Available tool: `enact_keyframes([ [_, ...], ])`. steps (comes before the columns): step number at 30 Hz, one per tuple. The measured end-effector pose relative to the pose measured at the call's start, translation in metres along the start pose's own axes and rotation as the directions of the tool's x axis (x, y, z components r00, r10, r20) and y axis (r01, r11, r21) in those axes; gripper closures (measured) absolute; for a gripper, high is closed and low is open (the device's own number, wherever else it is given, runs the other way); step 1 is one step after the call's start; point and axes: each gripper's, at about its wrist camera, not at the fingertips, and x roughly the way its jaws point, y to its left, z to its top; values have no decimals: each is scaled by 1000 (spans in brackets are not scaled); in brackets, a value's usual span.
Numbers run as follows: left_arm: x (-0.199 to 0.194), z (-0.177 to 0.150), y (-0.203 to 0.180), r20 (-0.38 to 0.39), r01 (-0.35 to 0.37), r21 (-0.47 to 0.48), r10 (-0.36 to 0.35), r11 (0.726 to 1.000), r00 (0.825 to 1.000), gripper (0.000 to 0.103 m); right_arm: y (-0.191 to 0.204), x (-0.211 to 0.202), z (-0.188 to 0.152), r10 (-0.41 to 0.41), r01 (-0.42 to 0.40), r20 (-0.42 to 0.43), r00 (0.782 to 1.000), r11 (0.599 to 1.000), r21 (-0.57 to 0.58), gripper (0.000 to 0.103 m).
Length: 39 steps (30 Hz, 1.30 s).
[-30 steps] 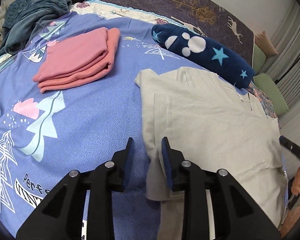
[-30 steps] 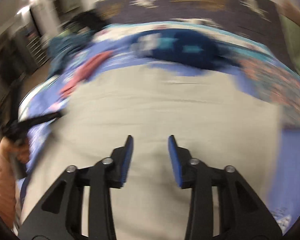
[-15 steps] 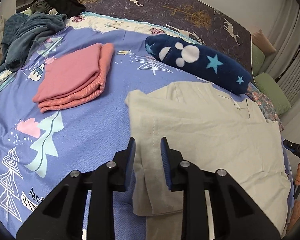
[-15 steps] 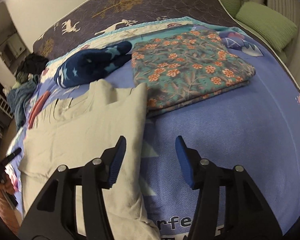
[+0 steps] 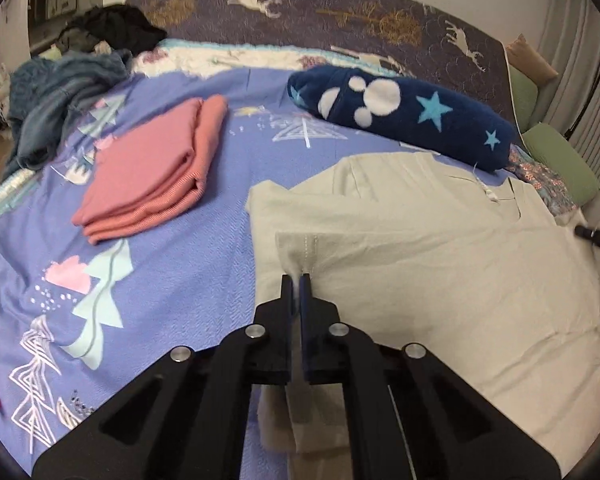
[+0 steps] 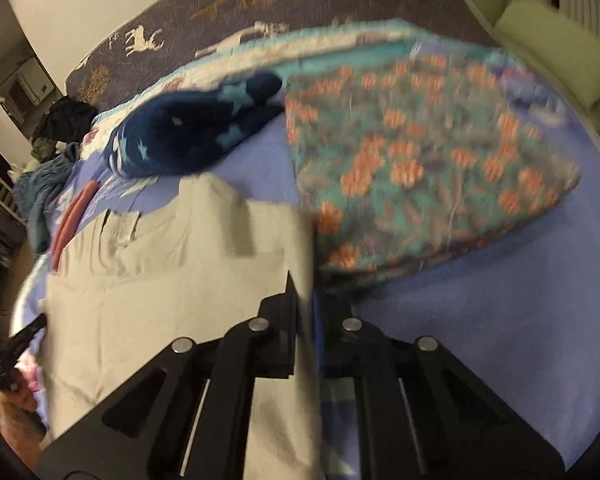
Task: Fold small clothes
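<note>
A beige T-shirt [image 5: 440, 264] lies spread on the blue bedspread [image 5: 148, 280], its neck toward the headboard. My left gripper [image 5: 295, 280] is shut on the shirt's left edge, just below the sleeve, with a pinch of cloth raised between the pads. In the right wrist view the same beige T-shirt [image 6: 160, 288] fills the lower left, and my right gripper [image 6: 305, 284] is shut on its right edge, the cloth running up between the fingers. That view is blurred by motion.
A folded pink garment [image 5: 156, 176] lies left of the shirt. A dark blue star-print roll [image 5: 404, 116] sits behind it, a folded floral cloth [image 6: 420, 168] to the right, heaped clothes [image 5: 60, 96] far left, green cushions [image 6: 552, 48] by the wall. A person's hand [image 6: 12, 408] shows low left.
Both grippers have gone from open to shut on the shirt's side edges. The right gripper swept right across the shirt to its right edge; the left shifted slightly onto the left edge.
</note>
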Motion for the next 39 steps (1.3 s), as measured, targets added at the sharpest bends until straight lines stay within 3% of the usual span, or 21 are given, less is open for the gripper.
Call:
enact_keyframes([
  [2, -11, -8, 1, 22, -6, 3, 6, 1000, 1000, 100, 18, -15, 0, 27, -20, 80, 996, 996, -82, 100],
  [5, -21, -13, 5, 46, -8, -11, 8, 1000, 999, 100, 37, -18, -1, -39, 62, 128, 991, 981, -186, 97],
  [7, -20, -13, 7, 44, 2, -16, -1, 1000, 999, 100, 37, -9, -2, -100, 119, 103, 990, 973, -199, 73],
  [9, -15, -11, 9, 29, 4, -22, -3, 1000, 1000, 100, 25, -2, -2, -134, 143, 70, 989, 980, -141, 66],
  [15, -2, -3, 6, 2, -31, -24, 31, 999, 1000, 90, -16, 1, 0, -14, 14, -15, 1000, 999, 30, 63],
  [17, 3, -3, 1, -11, -25, -3, 25, 1000, 1000, 73, -19, 4, 6, 23, -21, -39, 999, 999, 46, 60],
  [19, 12, -7, -6, -26, -72, 47, 74, 996, 997, 70, -14, 9, 14, 45, -42, -72, 996, 998, 35, 50],
  [20, 16, -10, -10, -32, -95, 68, 97, 993, 995, 69, -9, 14, 18, 44, -42, -99, 994, 999, 20, 55],
  [21, 17, -12, -14, -19, -118, 84, 120, 989, 993, 69, 0, 20, 22, -6, 5, -121, 993, 1000, -13, 95],
  [22, 16, -12, -18, -11, -138, 102, 140, 985, 990, 69, 5, 23, 25, -37, 33, -123, 992, 999, -35, 101],
  [24, 16, -13, -21, -6, -164, 125, 166, 979, 986, 69, 13, 16, 29, -111, 108, -54, 992, 992, -59, 101],
  [26, 17, -14, -24, -2, -182, 140, 184, 973, 983, 69, 2, 13, 33, -164, 164, -2, 986, 986, -4, 101],
  [28, 16, -14, -25, 0, -192, 149, 194, 970, 981, 69, -14, 25, 31, -182, 183, -31, 983, 982, 50, 100],
  [30, 16, -14, -25, 2, -192, 147, 193, 970, 981, 69, -25, 26, 26, -134, 136, -19, 991, 988, 75, 97],
  [33, 15, -14, -23, 2, -193, 138, 194, 972, 981, 67, -35, 5, 18, -73, 71, 18, 997, 993, 91, 76],
  [36, 14, -14, -23, 5, -193, 134, 195, 972, 981, 66, -32, -23, 8, -35, 34, 39, 999, 999, 20, 73],
  [38, 15, -14, -23, 5, -204, 129, 205, 971, 979, 61, -27, -37, -4, 37, -36, 19, 999, 999, -24, 72],
  [39, 15, -14, -23, 5, -211, 126, 212, 969, 977, 59, -21, -43, -17, 97, -98, -13, 995, 993, -67, 60],
])
